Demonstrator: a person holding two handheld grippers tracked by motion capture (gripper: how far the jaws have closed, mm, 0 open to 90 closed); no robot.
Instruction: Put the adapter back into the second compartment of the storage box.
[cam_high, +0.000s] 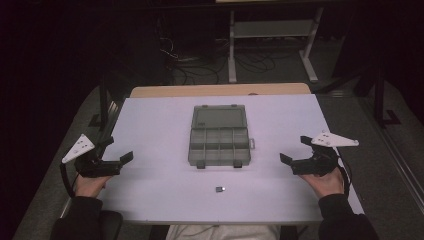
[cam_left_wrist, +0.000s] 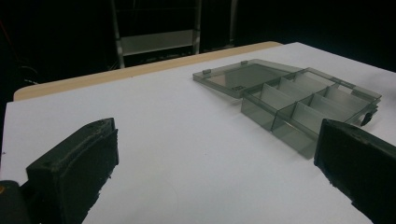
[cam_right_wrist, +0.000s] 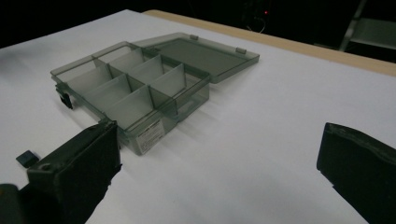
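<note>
A smoky clear plastic compartment box (cam_high: 219, 135) lies open in the middle of the white table (cam_high: 155, 125), its lid folded flat toward the far side. The compartments (cam_left_wrist: 299, 105) look empty. A small dark piece (cam_high: 220, 189) lies on the table in front of the box, and it also appears at the left edge of the right gripper view (cam_right_wrist: 26, 157). My left gripper (cam_high: 118, 149) rests near the table's left edge, open, with nothing between its jaws (cam_left_wrist: 217, 140). My right gripper (cam_high: 295, 150) rests near the right edge, open too, pointing at the box (cam_right_wrist: 140, 79).
A wooden tabletop edge (cam_high: 220, 90) runs behind the white surface. Beyond it stand the legs of a metal rack (cam_high: 272, 35) and a tangle of floor cables (cam_high: 195, 65) in the dark. Bare white surface lies between each gripper and the box.
</note>
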